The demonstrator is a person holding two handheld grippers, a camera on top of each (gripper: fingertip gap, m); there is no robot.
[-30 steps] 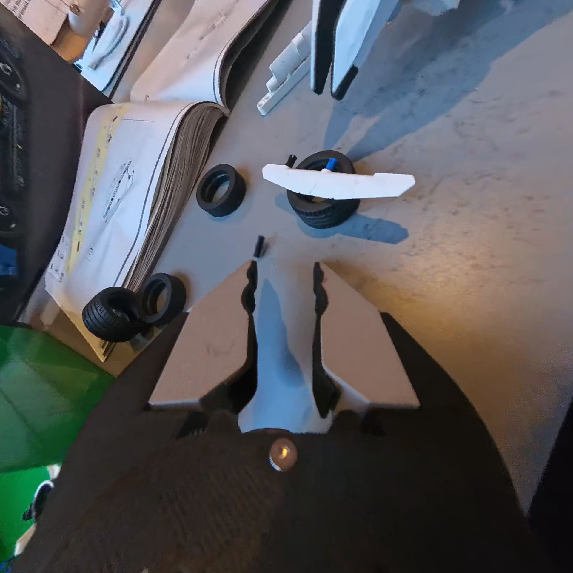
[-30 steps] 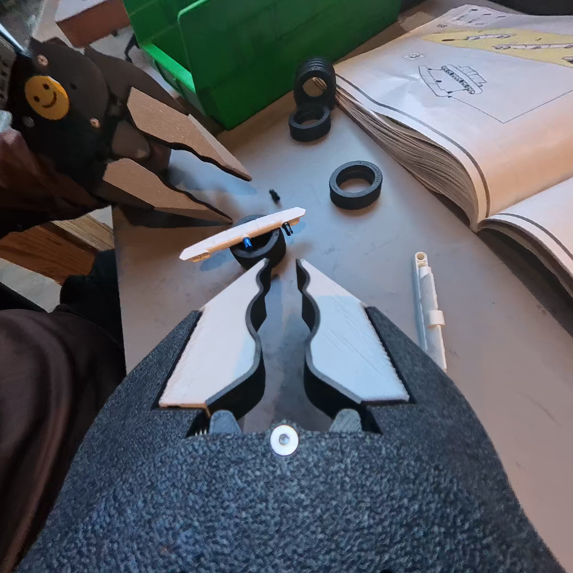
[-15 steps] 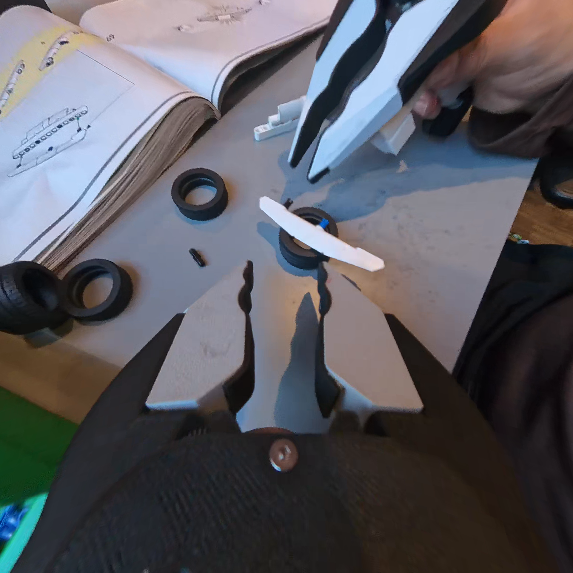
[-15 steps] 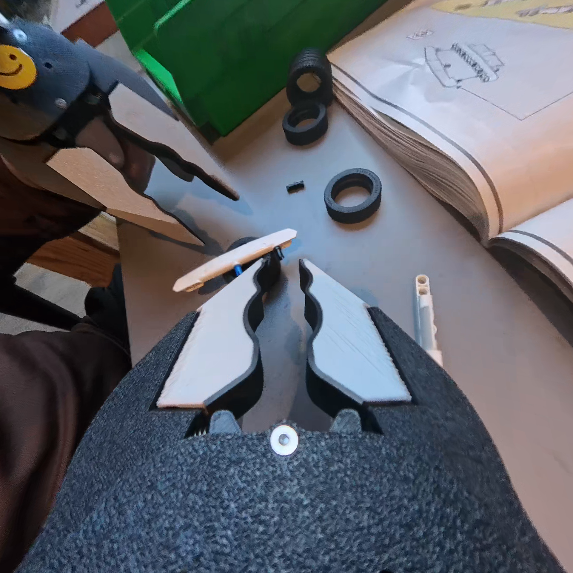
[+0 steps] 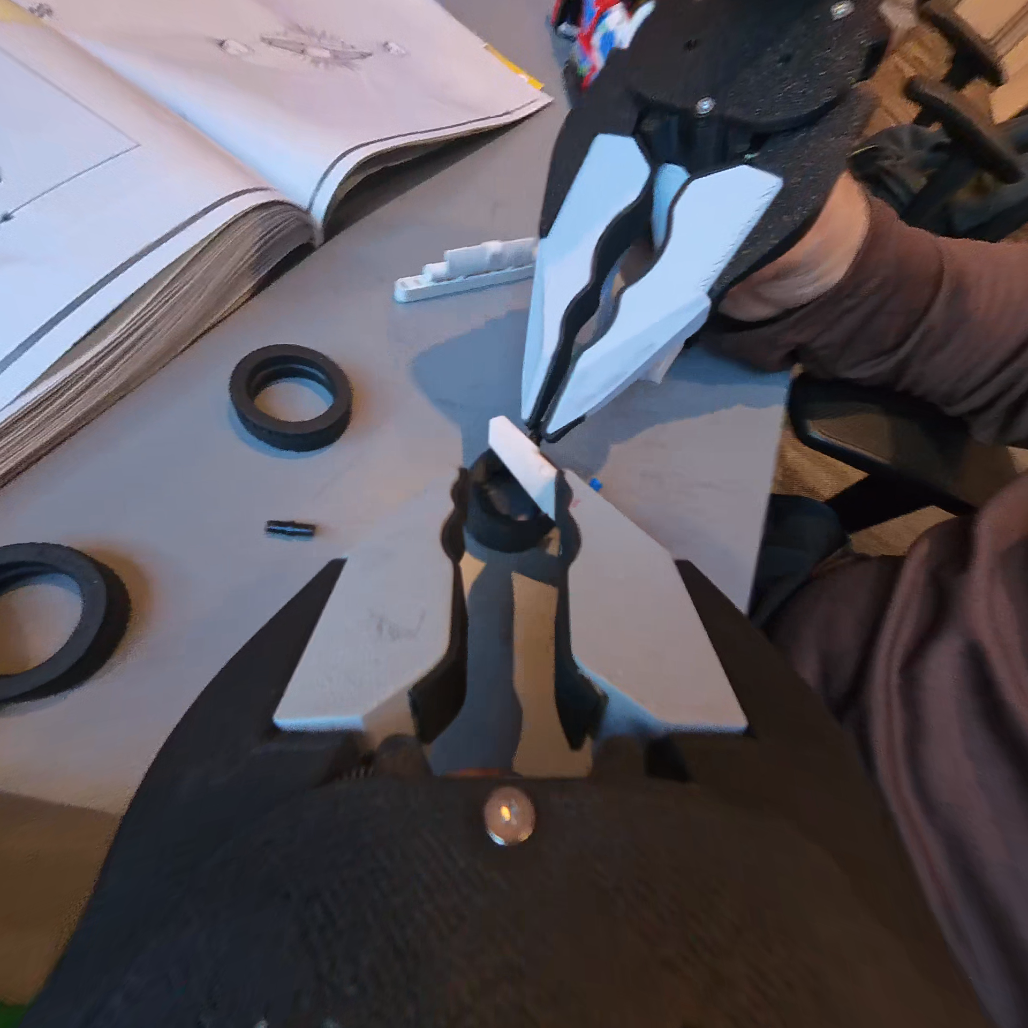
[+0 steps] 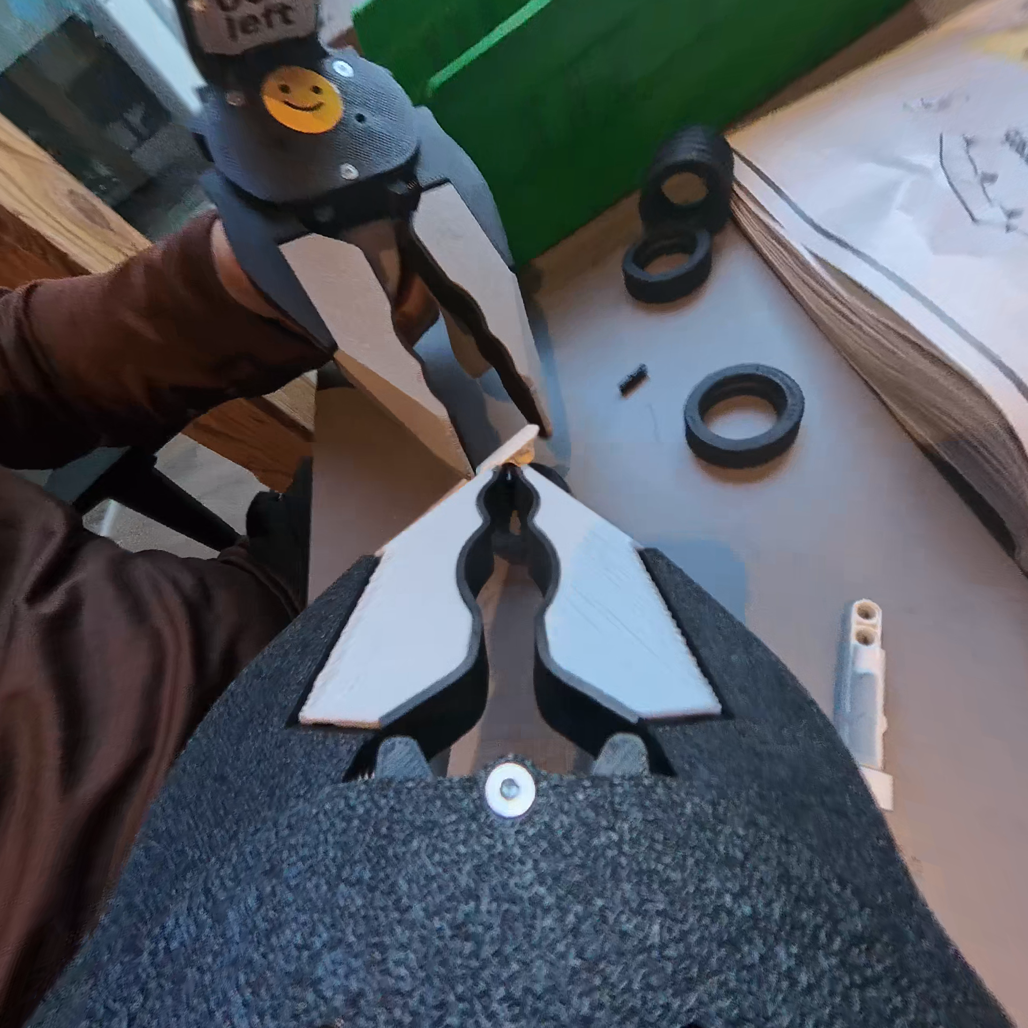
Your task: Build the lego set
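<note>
Straddles a black tyre (image 5: 500, 520) on the grey table (image 5: 389, 345) with the left tongs (image 5: 512, 484), spread wide, one finger to each side. Cannot tell whether either finger touches the rubber, and grips nothing for certain.

Pinches with the right tongs (image 6: 509, 472), closed down to a sliver at the tips, on what looks like a small black peg (image 6: 508, 477) stuck in one end of the white beam (image 5: 523, 464). Too small to swear to.

Finds that beam lying tilted across the top of the tyre. Runs its long axis from the right tongs' tips through the left tongs' gap, then loses it behind the left tongs' right-hand finger. Meets it from opposite sides: with the right tongs steeply from across the table at the beam's end, with the left tongs low and nearer the beam's middle.

Reads as seating or working that peg while the tyre is steadied. Turns next on direction: push or pull along the peg's own line, crosswise to the beam, never along the beam, or risk swinging it round on the tyre. Probably calls for closing the left tongs on the tyre first.

Leaves untouched, off to the left, a loose tyre ring (image 5: 290, 405), a spare peg (image 5: 290, 528), an open booklet (image 5: 167, 167) and a white part (image 5: 467, 272). Shows a green bin (image 6: 612, 111) behind, in the right wrist view.
</note>
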